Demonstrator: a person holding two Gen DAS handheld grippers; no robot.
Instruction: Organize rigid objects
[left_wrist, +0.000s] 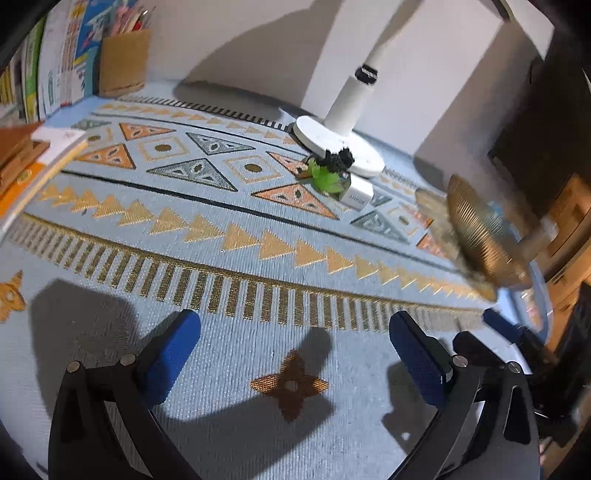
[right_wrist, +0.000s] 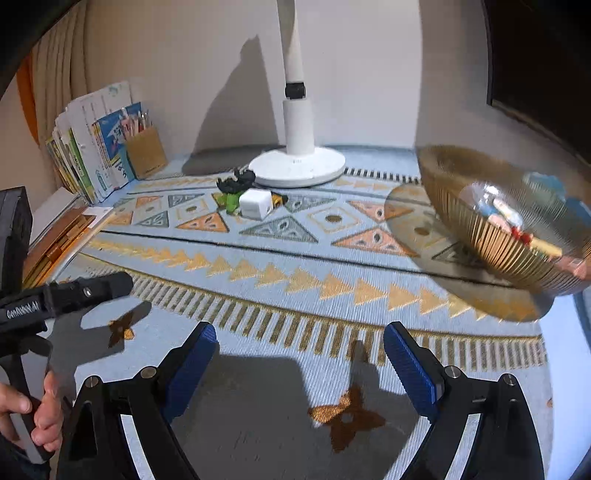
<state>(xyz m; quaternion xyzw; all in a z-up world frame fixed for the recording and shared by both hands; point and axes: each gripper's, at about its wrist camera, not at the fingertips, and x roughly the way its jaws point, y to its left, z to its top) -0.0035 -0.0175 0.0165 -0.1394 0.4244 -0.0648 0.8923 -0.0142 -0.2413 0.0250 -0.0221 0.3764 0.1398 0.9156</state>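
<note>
Between picks, by the look of it. Left gripper (left_wrist: 295, 354) spread wide and empty at the bottom of its frame; right gripper (right_wrist: 299, 360) likewise wide, holding nothing. Saw the white charger cube (right_wrist: 255, 204) and the green-and-black toy (right_wrist: 233, 192) touching each other at upper centre, just in front of the lamp base (right_wrist: 295, 168). Found the ribbed gold bowl (right_wrist: 461, 206) at right of frame, blurred, already holding several small items. Next move probably a forward reach to close on the cube, then a carry to the bowl. Nothing on the patterned cloth (right_wrist: 295, 306) between, though the toy crowded one side of the cube. Books (right_wrist: 85, 158) and pencil holder (right_wrist: 146, 151) stood upper left, well apart.
</note>
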